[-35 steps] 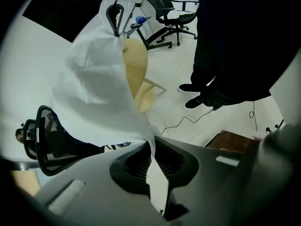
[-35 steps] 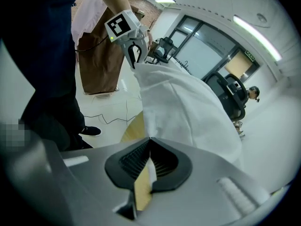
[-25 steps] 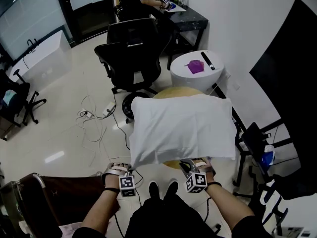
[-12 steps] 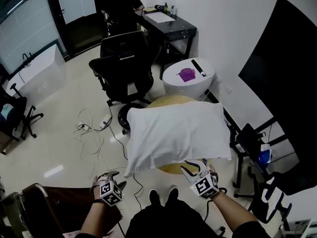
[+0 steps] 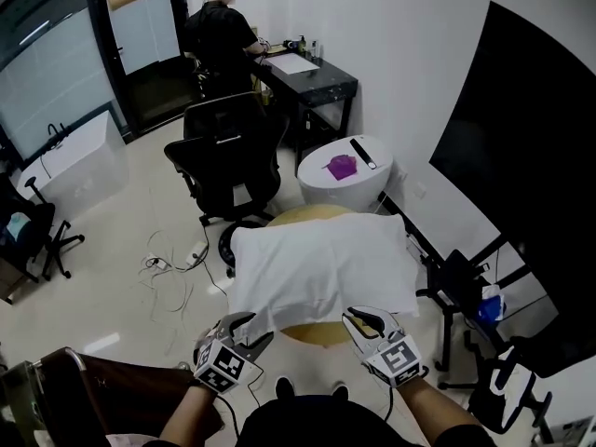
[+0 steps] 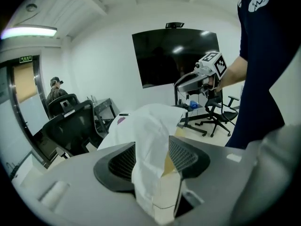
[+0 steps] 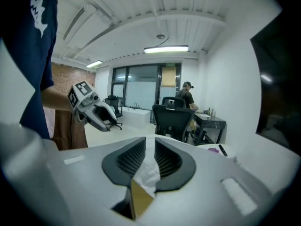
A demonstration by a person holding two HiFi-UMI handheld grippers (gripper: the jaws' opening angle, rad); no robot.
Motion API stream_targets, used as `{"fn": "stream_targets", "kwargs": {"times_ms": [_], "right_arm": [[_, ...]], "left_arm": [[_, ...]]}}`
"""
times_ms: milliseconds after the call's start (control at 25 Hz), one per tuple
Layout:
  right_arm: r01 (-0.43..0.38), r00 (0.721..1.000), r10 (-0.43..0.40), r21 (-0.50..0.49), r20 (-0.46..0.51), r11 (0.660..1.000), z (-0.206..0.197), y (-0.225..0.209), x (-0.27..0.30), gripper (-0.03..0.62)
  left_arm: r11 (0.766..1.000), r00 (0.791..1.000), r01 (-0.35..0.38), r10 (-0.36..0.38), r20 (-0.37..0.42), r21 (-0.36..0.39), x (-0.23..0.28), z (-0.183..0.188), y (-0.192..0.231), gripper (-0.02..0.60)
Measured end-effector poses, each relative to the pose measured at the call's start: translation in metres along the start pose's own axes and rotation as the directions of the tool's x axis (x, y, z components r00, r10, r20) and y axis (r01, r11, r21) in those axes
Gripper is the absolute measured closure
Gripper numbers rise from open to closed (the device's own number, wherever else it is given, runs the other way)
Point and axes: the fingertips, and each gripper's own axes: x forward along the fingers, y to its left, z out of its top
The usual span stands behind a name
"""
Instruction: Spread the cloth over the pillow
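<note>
A white cloth lies spread over a puffy shape on a round tan top; the pillow itself is hidden beneath it. My left gripper is at the near left corner. Its jaws stand wide, and the cloth hangs loosely between them without being pinched. My right gripper is at the near right corner. Its jaws are closing, and only a narrow gap is left, filled by a fold of cloth. Each gripper view shows the other gripper: the right gripper and the left gripper.
A black office chair stands just beyond the table, next to a white round stand with a purple thing on it. A person sits at a dark desk. Cables lie on the floor at left. A black panel is at right.
The left gripper let go of the near left corner, drew back, then came up to it again with wide jaws. The right gripper stayed at its corner. The cloth has settled lower.
</note>
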Motion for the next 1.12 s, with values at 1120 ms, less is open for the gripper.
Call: {"fn": "stream_targets", "kwargs": {"times_ms": [1120], "right_arm": [[-0.092, 0.991, 0.066, 0.234, 0.114, 0.968, -0.006, -0.036, -0.126, 0.588]], "left_arm": [[0.988, 0.972, -0.011, 0.046, 0.231, -0.151, 0.024, 0.115, -0.136, 0.316]]}}
